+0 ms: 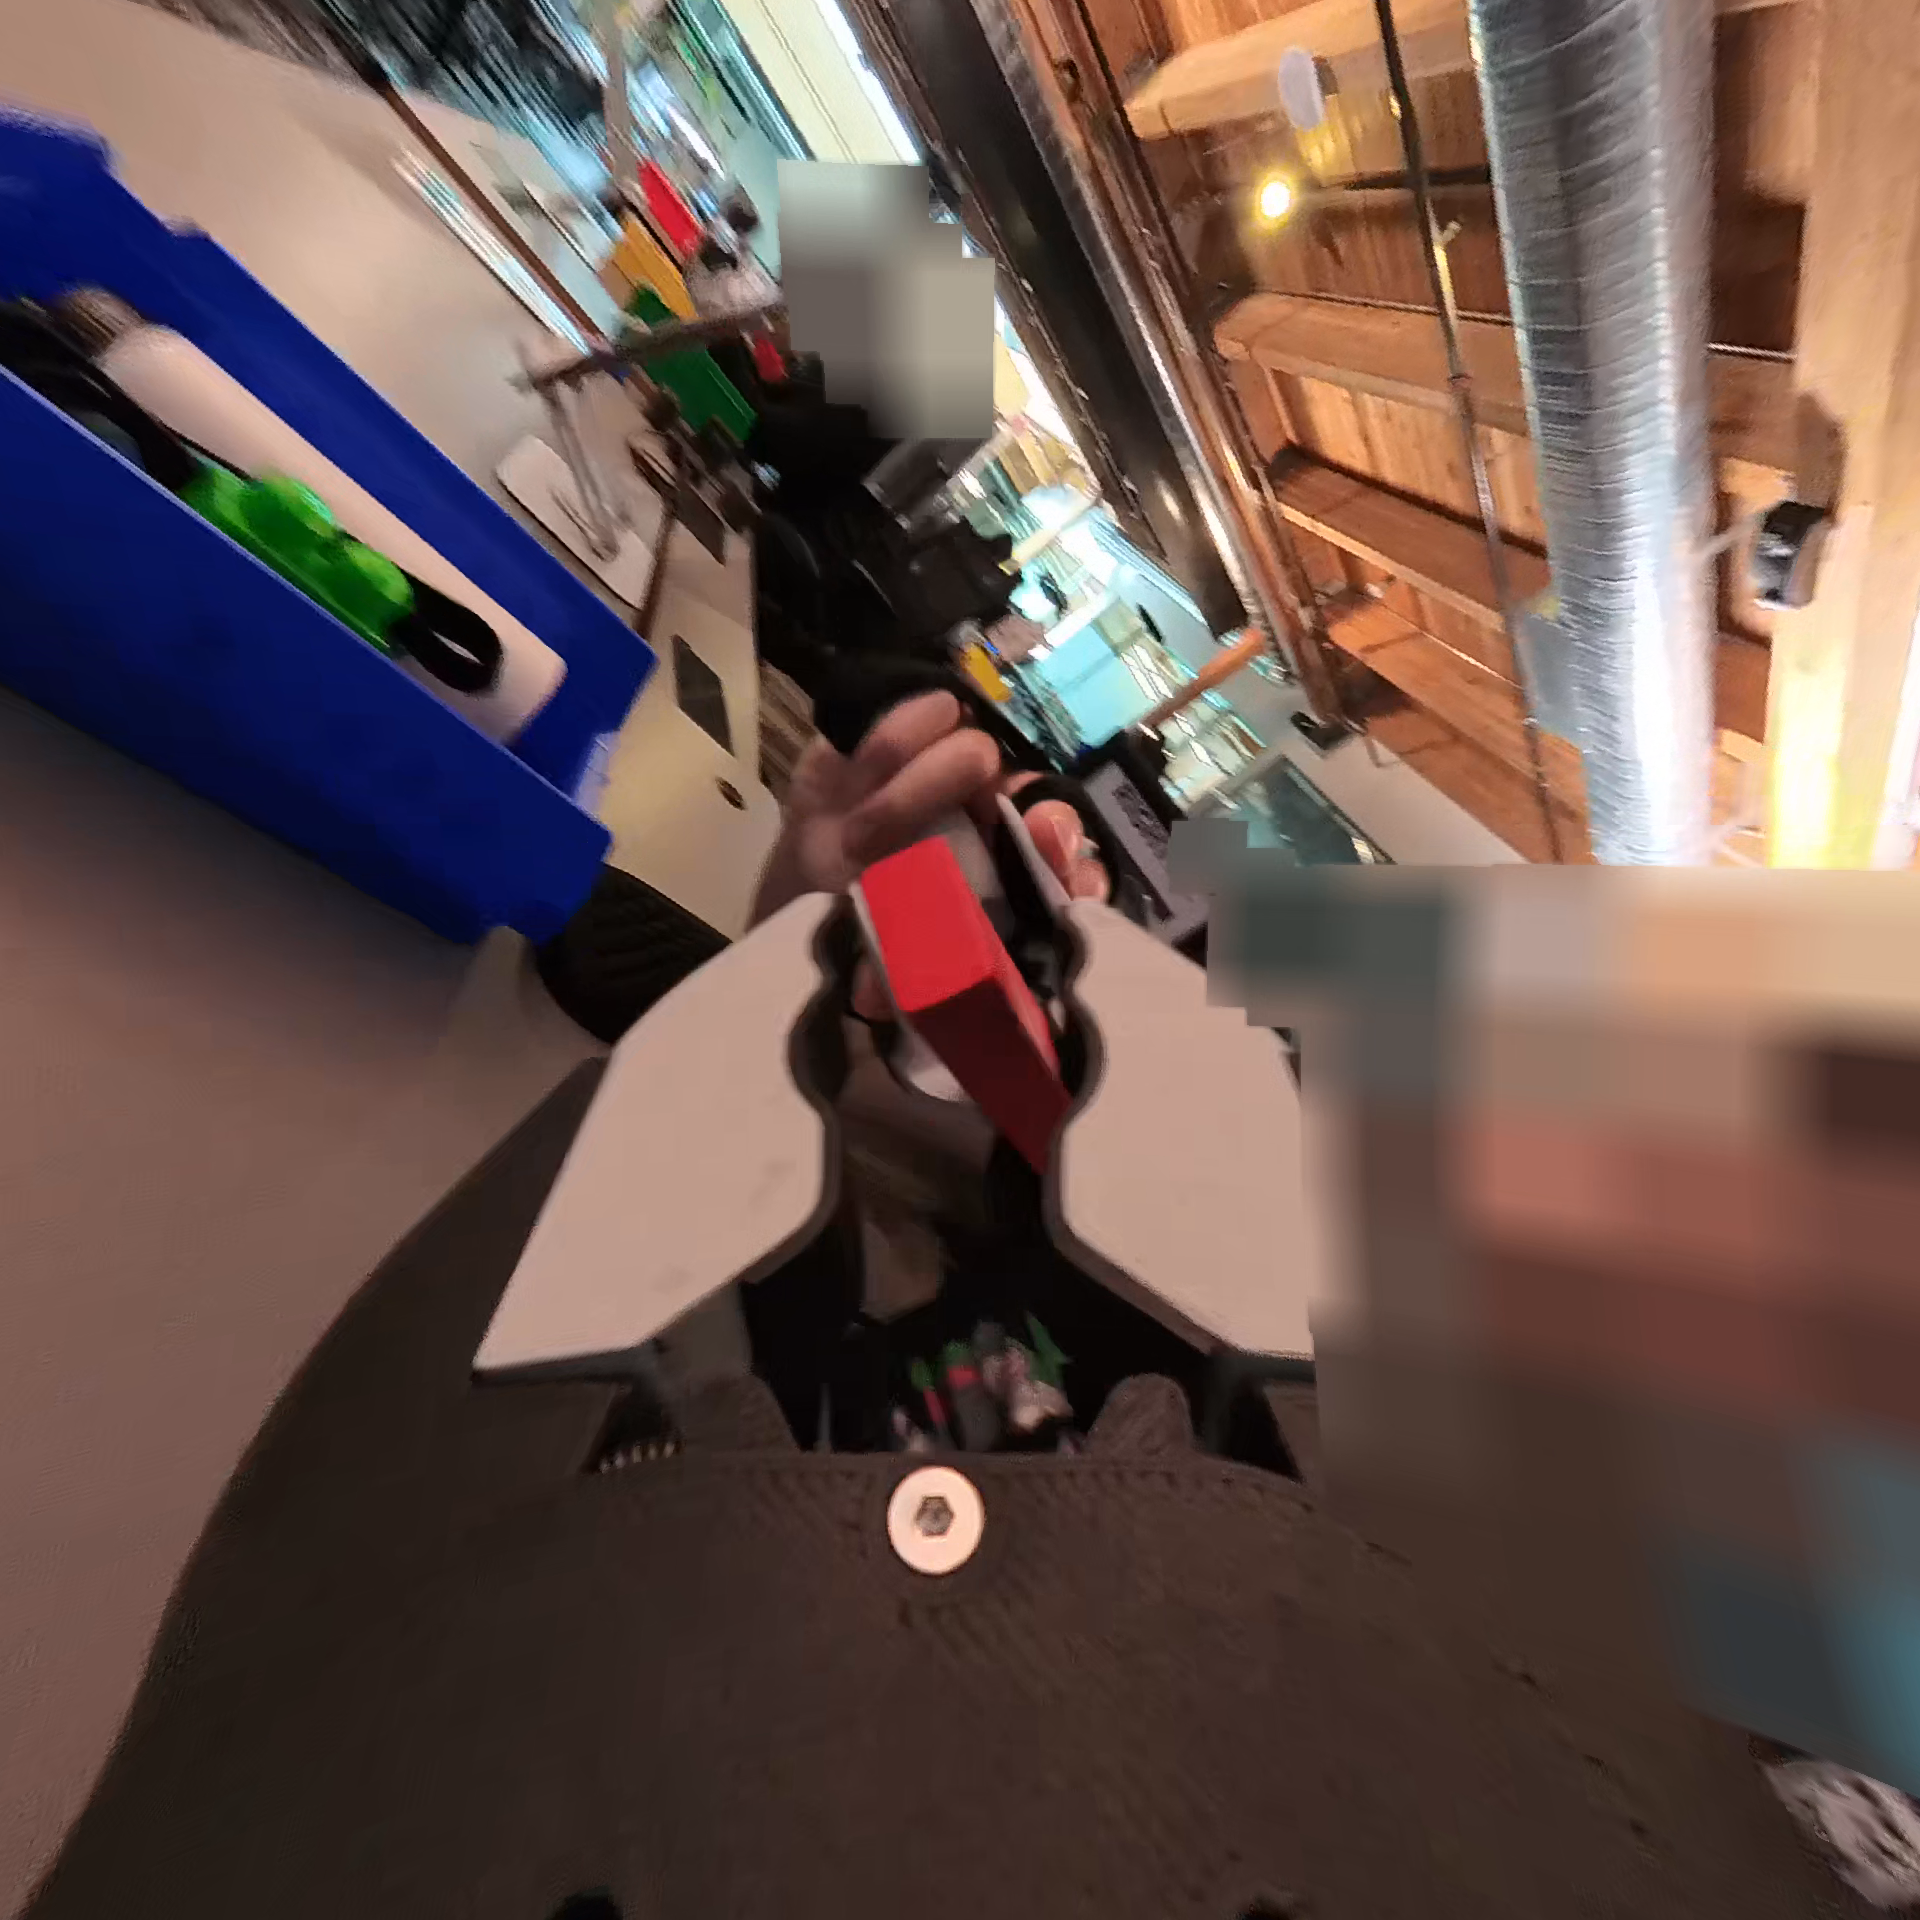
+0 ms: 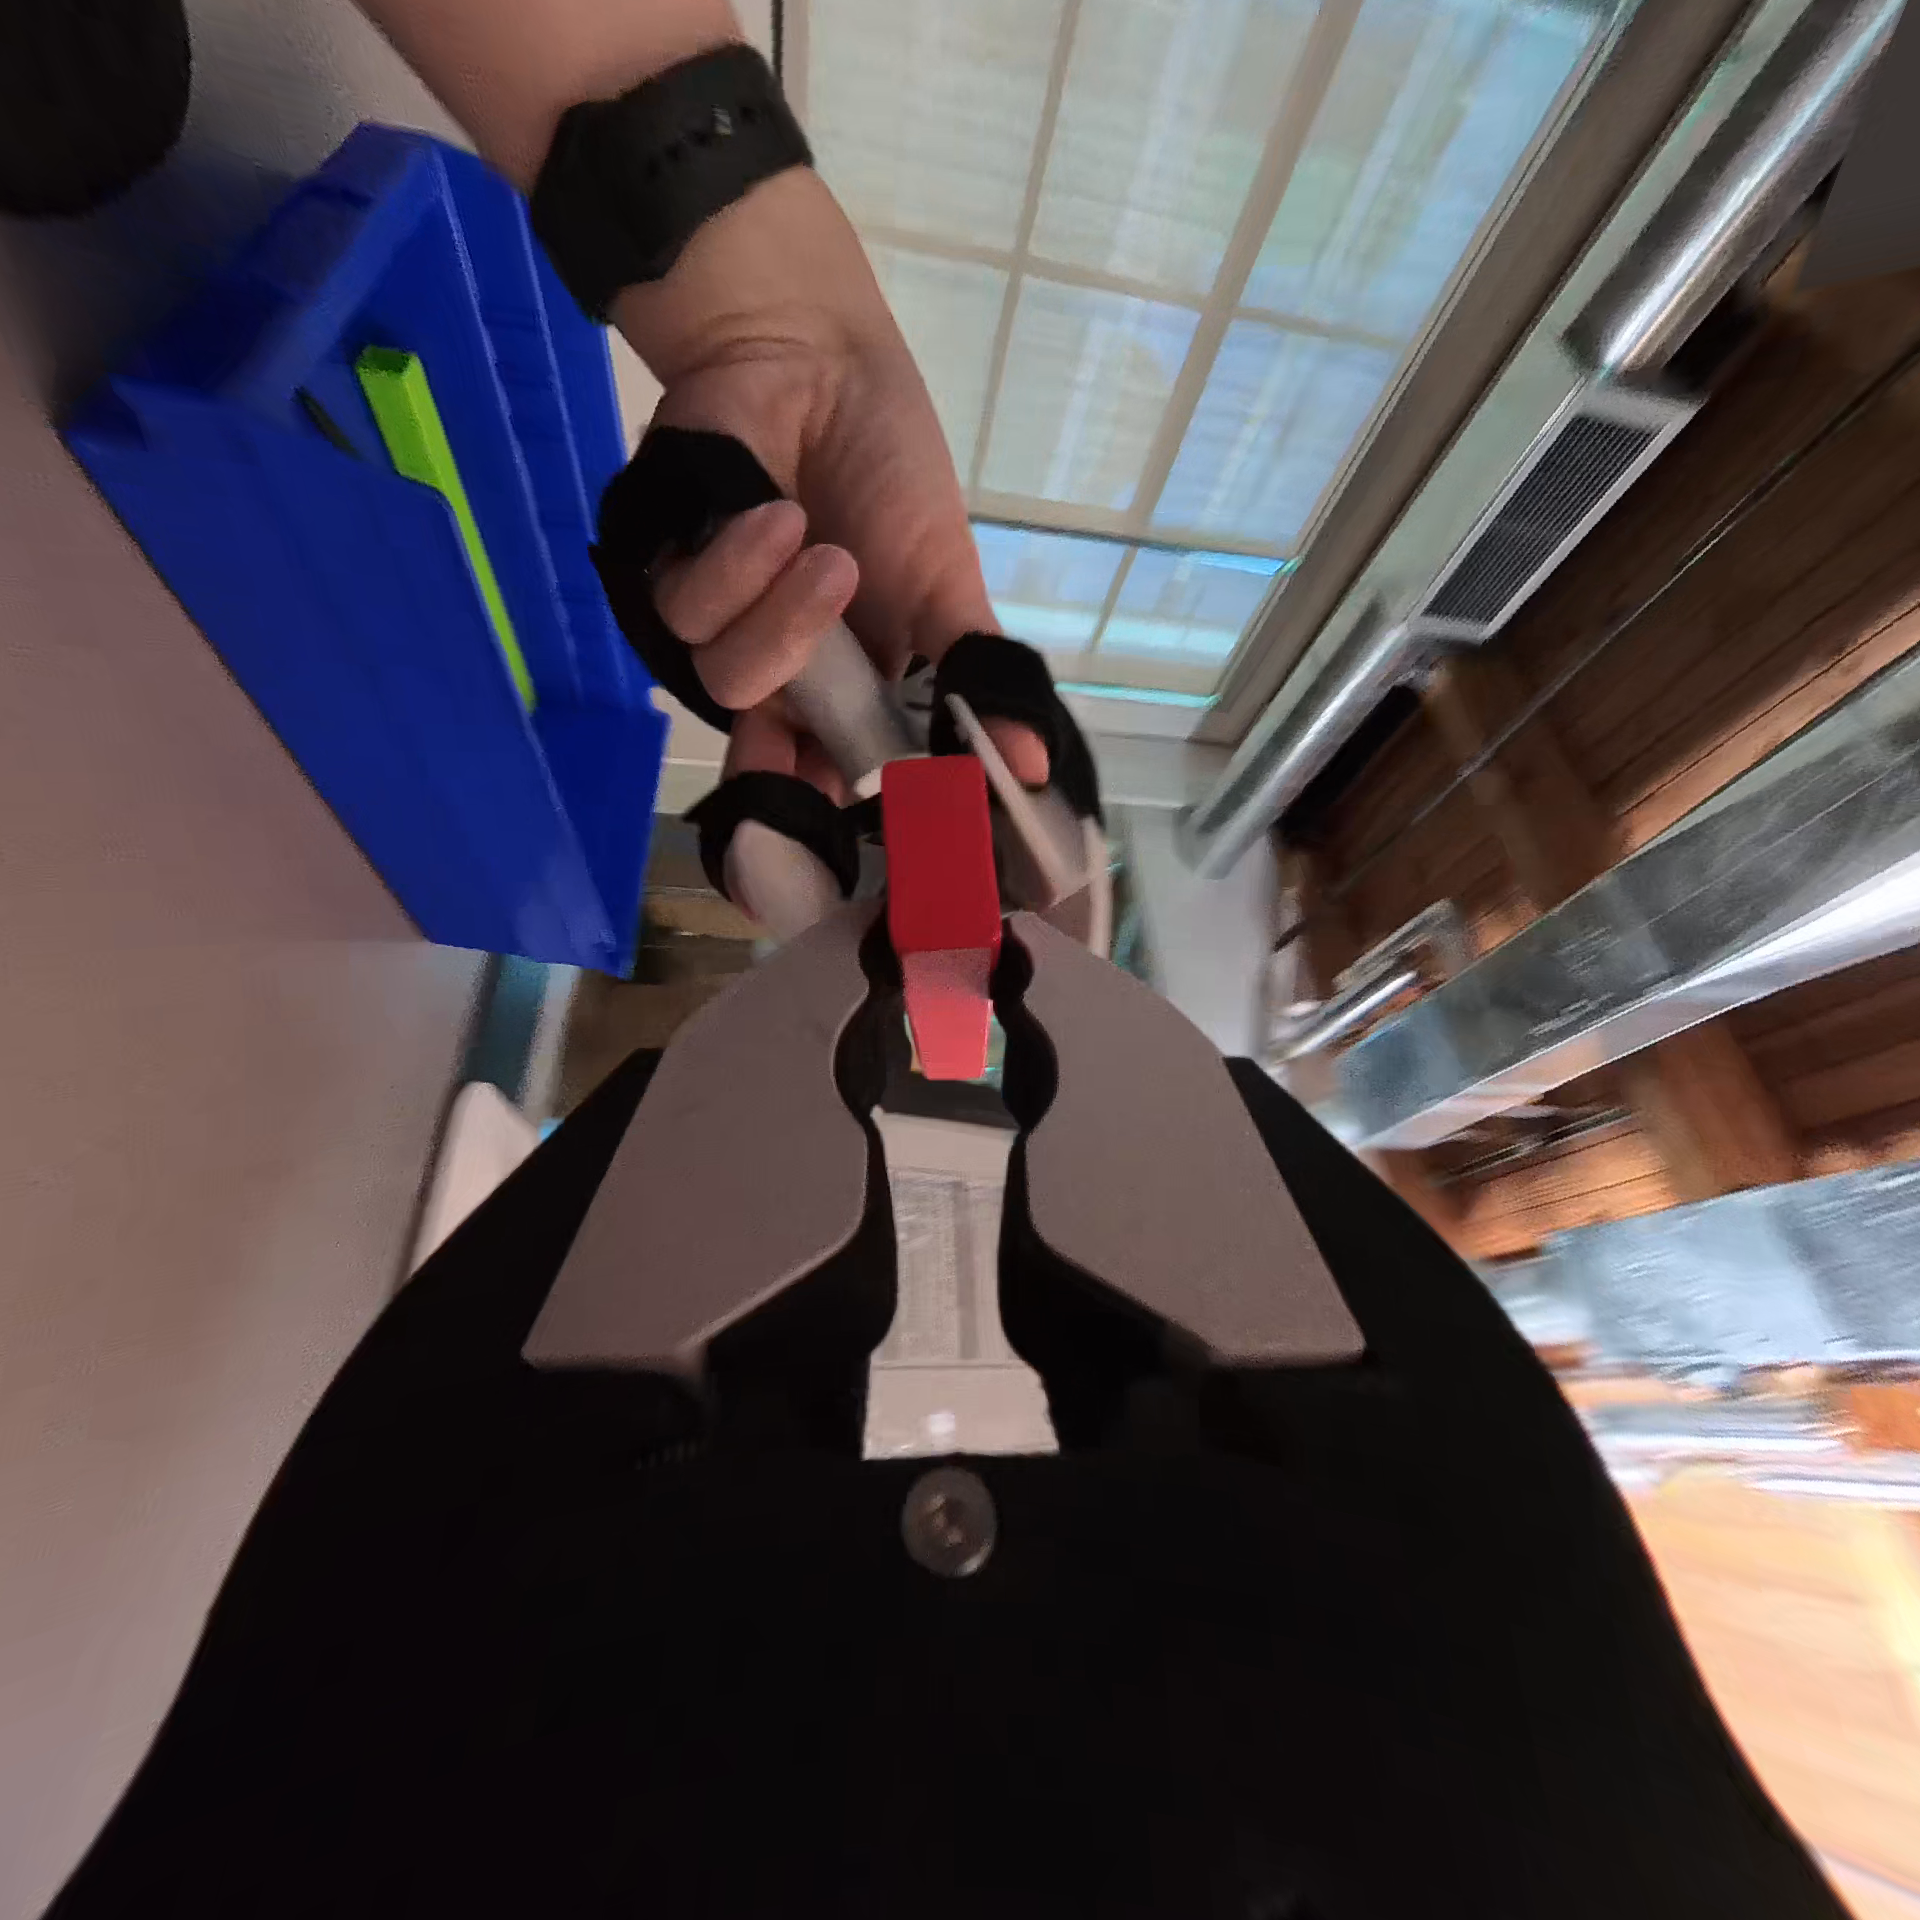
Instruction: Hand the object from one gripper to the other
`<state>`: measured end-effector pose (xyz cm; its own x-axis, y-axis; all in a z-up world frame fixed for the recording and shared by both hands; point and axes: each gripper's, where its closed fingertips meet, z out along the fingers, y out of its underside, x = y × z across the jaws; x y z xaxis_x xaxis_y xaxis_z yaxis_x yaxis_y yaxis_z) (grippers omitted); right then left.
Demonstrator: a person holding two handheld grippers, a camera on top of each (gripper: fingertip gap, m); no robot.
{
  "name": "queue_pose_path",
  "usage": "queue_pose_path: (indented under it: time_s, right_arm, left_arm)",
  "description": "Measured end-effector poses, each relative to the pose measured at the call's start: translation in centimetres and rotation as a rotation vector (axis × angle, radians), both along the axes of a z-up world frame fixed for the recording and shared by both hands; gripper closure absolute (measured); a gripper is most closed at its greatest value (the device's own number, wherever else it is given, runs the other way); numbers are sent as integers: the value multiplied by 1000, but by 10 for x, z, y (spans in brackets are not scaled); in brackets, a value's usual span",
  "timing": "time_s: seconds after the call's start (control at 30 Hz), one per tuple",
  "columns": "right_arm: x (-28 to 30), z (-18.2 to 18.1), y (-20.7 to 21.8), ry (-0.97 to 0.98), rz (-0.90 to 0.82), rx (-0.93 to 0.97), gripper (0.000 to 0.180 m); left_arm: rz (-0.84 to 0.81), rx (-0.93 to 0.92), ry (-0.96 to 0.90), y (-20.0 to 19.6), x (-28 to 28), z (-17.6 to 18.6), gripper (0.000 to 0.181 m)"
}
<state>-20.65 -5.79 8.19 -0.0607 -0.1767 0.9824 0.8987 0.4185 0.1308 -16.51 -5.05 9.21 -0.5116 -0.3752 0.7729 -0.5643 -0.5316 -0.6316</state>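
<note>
Timber ceiling, pale bench (image 1: 156,1039), blue bin (image 1: 312,644) aside. I see red block (image 1: 951,971) bridging both claws nose to nose, long axis along their line. Left claw (image 1: 951,997) gapes round one end; right claw (image 2: 940,987) pinches other.

Support surface: pale, matte table (image 1: 156,1039), seen tilted in both wrist views. A blue bin (image 1: 260,665) rests directly on it. Just beside the bin's lower corner in the left wrist view, a dark round ribbed item (image 1: 623,951) sits on the table; what it is cannot be told.
</note>
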Motion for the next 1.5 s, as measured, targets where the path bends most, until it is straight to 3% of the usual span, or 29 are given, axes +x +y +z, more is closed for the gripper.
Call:
queue_pose_path:
  time_s: [0.03,0.07,0.2,0.3,0.4,0.5,0.67,0.77,0.8,0.83,0.9,0.93,1.0,1.07,1.2,1.27,1.43,1.5]
  right_arm:
    - [5,1,3,78,-18,-70,161]
    - [11,3,7,171,-39,-145,161]
    - [33,6,18,595,-42,-505,162]
    - [39,-3,22,917,-19,-857,162]
    - [31,-15,16,1166,46,-1245,162]
    - [26,-24,9,1216,72,-1444,162]
    - [25,-34,9,1142,7,-1429,162]
    - [25,-36,9,1132,-8,-1431,162]
    - [26,-39,10,1120,-25,-1421,162]
    - [28,-41,11,1104,-33,-1403,162]
    - [29,-35,15,1081,10,-1328,159]
    - [32,-30,18,1075,31,-1256,152]
    - [38,-20,24,1013,49,-1078,118]
    - [45,-9,28,873,44,-825,104]
    - [50,14,19,442,17,-182,107]
    - [50,11,23,248,-94,-4,109]
    - [23,14,18,103,-88,209,115]
    - [14,8,15,49,-72,198,121]
  left_arm:
    - [66,47,-29,8,4,2,132]
    - [133,110,-78,16,7,5,120]
    - [348,453,-331,35,2,25,120]
    - [320,694,-451,16,-9,26,120]
    - [275,811,-460,2,-10,17,117]
    - [215,837,-381,-3,-5,-1,123]
    - [110,730,-331,-14,-1,-14,152]
    - [83,737,-309,-16,2,-23,152]
    - [77,761,-310,-16,2,-25,153]
    - [75,786,-311,-16,1,-26,165]
    - [118,809,-299,-12,3,-22,165]
    - [157,801,-289,-7,4,-17,165]
    - [238,734,-285,6,3,-4,165]
    - [298,577,-274,22,-2,11,165]
    - [270,75,-251,48,-18,39,165]
    - [204,-129,-249,54,-23,45,166]
    - [176,-145,-158,43,-3,22,166]
    - [148,-151,-134,35,1,16,165]
